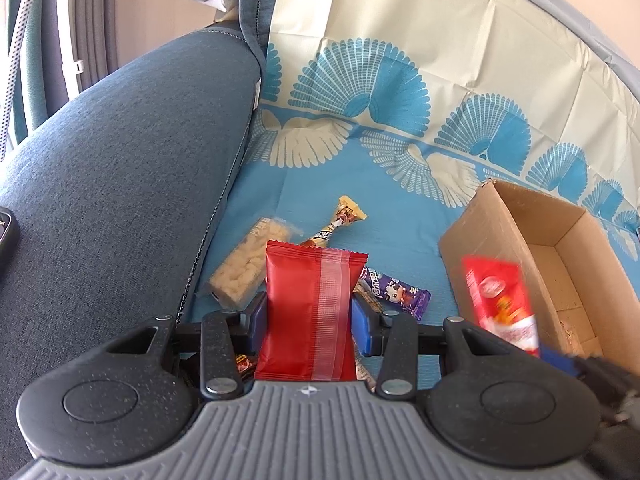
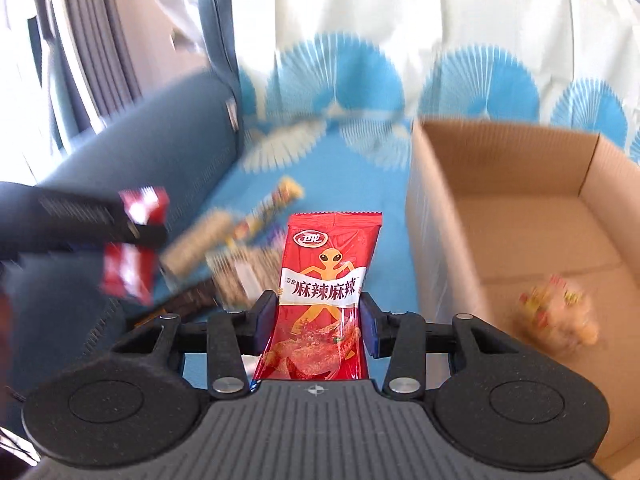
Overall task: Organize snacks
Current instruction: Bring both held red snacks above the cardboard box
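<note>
My left gripper [image 1: 310, 308] is shut on a plain red packet [image 1: 308, 280] with a clear strip, held upright above the snack pile. My right gripper [image 2: 318, 308] is shut on a red spicy-strip packet [image 2: 332, 248] with an orange figure, left of the open cardboard box [image 2: 440, 220]. In the left wrist view that packet [image 1: 500, 304] is blurred in front of the box [image 1: 480, 240]. On the blue cloth lie a pale rice bar [image 1: 248, 268], a yellow-brown stick [image 1: 340, 220] and a purple packet [image 1: 400, 292]. A clear bag of small snacks [image 2: 560, 316] lies in the box.
A blue-grey sofa cushion [image 1: 120, 160] rises along the left of the patterned cloth [image 1: 360, 152]. A dark object [image 1: 6, 236] rests on the cushion at the left edge. The left gripper [image 2: 136, 240] shows blurred at the left of the right wrist view.
</note>
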Demonstrator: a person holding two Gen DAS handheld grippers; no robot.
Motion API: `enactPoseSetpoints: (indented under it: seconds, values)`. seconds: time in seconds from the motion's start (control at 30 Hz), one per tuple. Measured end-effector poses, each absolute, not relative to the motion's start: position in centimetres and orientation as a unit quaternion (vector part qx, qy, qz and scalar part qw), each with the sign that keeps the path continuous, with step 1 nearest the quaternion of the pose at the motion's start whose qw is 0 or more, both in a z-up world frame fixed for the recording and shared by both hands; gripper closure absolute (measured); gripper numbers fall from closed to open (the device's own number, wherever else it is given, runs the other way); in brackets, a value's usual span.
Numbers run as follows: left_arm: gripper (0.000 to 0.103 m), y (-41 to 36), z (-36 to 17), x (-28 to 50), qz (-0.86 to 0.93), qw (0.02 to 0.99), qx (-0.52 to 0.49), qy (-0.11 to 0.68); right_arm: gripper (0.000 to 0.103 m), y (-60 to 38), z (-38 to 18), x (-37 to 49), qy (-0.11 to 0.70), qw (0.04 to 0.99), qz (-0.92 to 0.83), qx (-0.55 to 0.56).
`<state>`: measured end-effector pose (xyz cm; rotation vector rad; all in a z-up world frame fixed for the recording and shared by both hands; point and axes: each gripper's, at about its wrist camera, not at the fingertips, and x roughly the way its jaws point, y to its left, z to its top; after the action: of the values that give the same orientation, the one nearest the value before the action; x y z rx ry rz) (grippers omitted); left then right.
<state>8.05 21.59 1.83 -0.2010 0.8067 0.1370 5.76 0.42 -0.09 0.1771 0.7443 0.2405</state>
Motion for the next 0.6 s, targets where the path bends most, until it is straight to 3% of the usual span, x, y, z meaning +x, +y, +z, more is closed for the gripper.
enactPoseSetpoints:
  seconds: [0.33,0.47,0.6]
  values:
    - [0.056,19.2,2.5,8.4,0.051,0.922,-0.092,0.374,0.058,-9.6,7.6,5.1,0.241,0.961,0.104,0.088]
    - [0.056,17.1,3.1,8.6,0.032,0.931,-0.082,0.356,0.058,-14.9,6.0,5.2,0.226,0.971,0.047,0.068]
    - [0.056,14.5,3.6,9.1,0.005,0.939,-0.081,0.333,0.058,-19.7,4.3,5.2,0.261,0.958,0.005,0.121]
